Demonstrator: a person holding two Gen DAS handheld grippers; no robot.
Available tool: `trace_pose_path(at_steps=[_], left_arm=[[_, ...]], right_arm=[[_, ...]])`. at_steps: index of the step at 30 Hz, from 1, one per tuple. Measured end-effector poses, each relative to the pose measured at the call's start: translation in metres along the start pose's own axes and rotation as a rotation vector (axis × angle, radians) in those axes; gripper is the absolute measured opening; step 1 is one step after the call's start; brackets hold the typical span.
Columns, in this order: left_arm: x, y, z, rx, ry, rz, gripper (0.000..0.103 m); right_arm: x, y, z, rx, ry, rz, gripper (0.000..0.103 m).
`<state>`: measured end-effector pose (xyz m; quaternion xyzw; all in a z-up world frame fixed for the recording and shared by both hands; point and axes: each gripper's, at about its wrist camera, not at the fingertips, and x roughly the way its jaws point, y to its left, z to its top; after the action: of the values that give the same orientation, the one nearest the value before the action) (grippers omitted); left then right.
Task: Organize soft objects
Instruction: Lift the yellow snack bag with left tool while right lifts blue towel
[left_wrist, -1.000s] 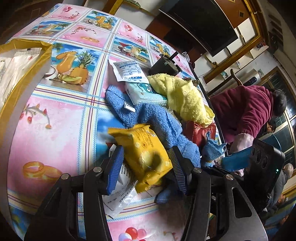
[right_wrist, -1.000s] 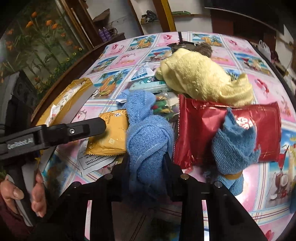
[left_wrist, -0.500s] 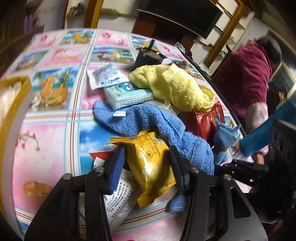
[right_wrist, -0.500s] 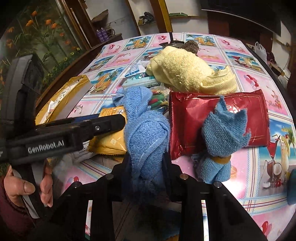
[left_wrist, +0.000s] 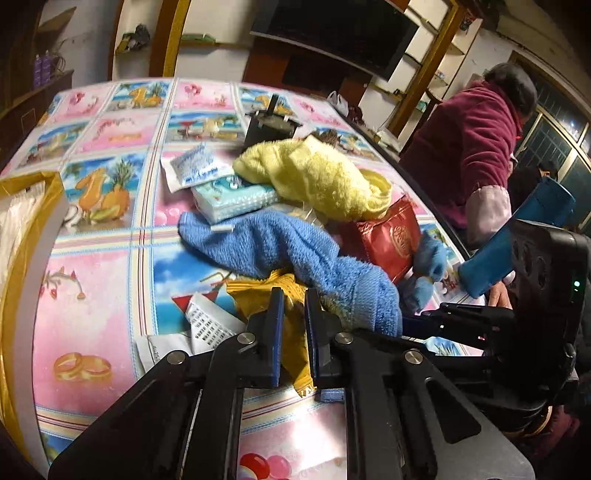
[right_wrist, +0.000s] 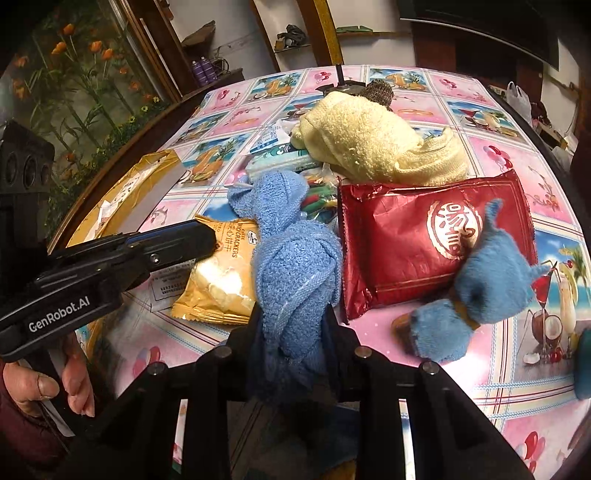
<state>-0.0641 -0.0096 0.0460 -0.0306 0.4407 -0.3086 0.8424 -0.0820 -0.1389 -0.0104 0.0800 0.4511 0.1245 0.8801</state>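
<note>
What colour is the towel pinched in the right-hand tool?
Blue towel; the right wrist view shows it best.

Dim warm indoor light — sharp centre, heavy fisheye bending, dark corners.

"GenRobot.AI" on left claw (right_wrist: 207, 240) body; "CRACKERS" on yellow snack packet (right_wrist: 218, 280).

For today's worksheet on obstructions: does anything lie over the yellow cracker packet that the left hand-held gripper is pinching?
Yes. The blue towel, clamped in the right hand-held gripper, drapes over the yellow cracker packet along its side nearest the red packet. The left hand-held gripper pinches it.
</note>
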Motion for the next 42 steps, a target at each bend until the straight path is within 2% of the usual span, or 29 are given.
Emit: trace_pose_path(at_steps=[2,3,5,6,7,10,11,13,15,17,18,19,21,24,26,28,32,36,37,38,39,40,42], left_arm=[[0.002,0.008,0.001,-0.067,0.015,-0.023,0.011],[0.003,0.013,0.001,-0.105,0.028,-0.029,0.016],[0.002,0.018,0.0,-0.143,0.038,-0.033,0.033],[0.003,0.019,0.0,-0.149,0.042,-0.029,0.044],[0.004,0.018,-0.001,-0.15,0.044,-0.038,0.05],[0.013,0.007,0.001,-0.131,0.082,-0.09,0.05],[0.016,0.0,0.002,-0.106,0.091,-0.077,0.05],[0.024,-0.014,0.003,-0.041,0.094,-0.028,0.057],[0.03,-0.021,0.002,-0.013,0.069,-0.007,0.057],[0.034,-0.015,0.0,-0.048,0.056,-0.039,0.057],[0.037,-0.011,-0.001,-0.065,0.06,-0.051,0.054],[0.039,-0.008,-0.002,-0.065,0.065,-0.04,0.042],[0.037,-0.005,-0.004,-0.062,0.057,-0.054,0.041],[0.03,-0.005,-0.005,-0.045,0.044,-0.045,0.03],[0.023,-0.002,-0.005,-0.051,0.032,-0.057,0.026],[0.015,0.003,-0.008,-0.062,0.019,-0.073,0.017],[0.005,0.01,-0.015,-0.09,0.02,-0.076,0.017],[0.001,0.019,-0.011,-0.149,0.006,-0.108,0.017],[0.002,0.021,-0.008,-0.163,0.011,-0.108,0.024],[0.003,0.02,-0.005,-0.162,0.015,-0.105,0.031],[0.005,0.019,-0.003,-0.154,0.022,-0.092,0.048],[0.008,0.017,-0.001,-0.145,0.024,-0.081,0.057],[0.017,0.011,0.003,-0.132,0.037,-0.075,0.057]], right_arm=[[-0.002,-0.003,-0.001,0.016,-0.002,0.009,0.028],[-0.002,-0.004,-0.001,0.021,-0.002,0.012,0.028],[-0.004,-0.006,-0.003,0.022,-0.006,0.009,0.028],[-0.005,-0.007,-0.004,0.021,-0.006,0.009,0.028],[-0.005,-0.007,-0.005,0.021,-0.006,0.012,0.028],[-0.003,-0.013,-0.006,0.053,-0.004,0.048,0.028],[-0.003,-0.016,-0.006,0.068,-0.005,0.063,0.028],[-0.003,-0.017,-0.007,0.079,-0.011,0.079,0.029],[-0.003,-0.017,-0.008,0.075,-0.017,0.08,0.029],[-0.003,-0.017,-0.008,0.079,-0.021,0.075,0.029],[-0.003,-0.017,-0.008,0.082,-0.022,0.072,0.029],[-0.003,-0.017,-0.008,0.084,-0.022,0.067,0.03],[-0.004,-0.018,-0.007,0.092,-0.023,0.059,0.032],[-0.007,-0.021,-0.008,0.112,-0.032,0.068,0.033],[-0.008,-0.022,-0.008,0.122,-0.034,0.062,0.034],[-0.009,-0.024,-0.007,0.141,-0.04,0.07,0.034],[-0.012,-0.025,-0.002,0.169,-0.067,0.049,0.046],[-0.006,-0.024,0.003,0.188,-0.079,0.026,0.049],[-0.004,-0.024,0.003,0.187,-0.083,0.02,0.047],[-0.001,-0.024,0.004,0.184,-0.075,0.018,0.032],[0.0,-0.025,0.003,0.19,-0.064,0.033,0.031],[-0.001,-0.026,0.003,0.196,-0.066,0.043,0.031],[-0.002,-0.026,0.001,0.185,-0.067,0.045,0.031]])
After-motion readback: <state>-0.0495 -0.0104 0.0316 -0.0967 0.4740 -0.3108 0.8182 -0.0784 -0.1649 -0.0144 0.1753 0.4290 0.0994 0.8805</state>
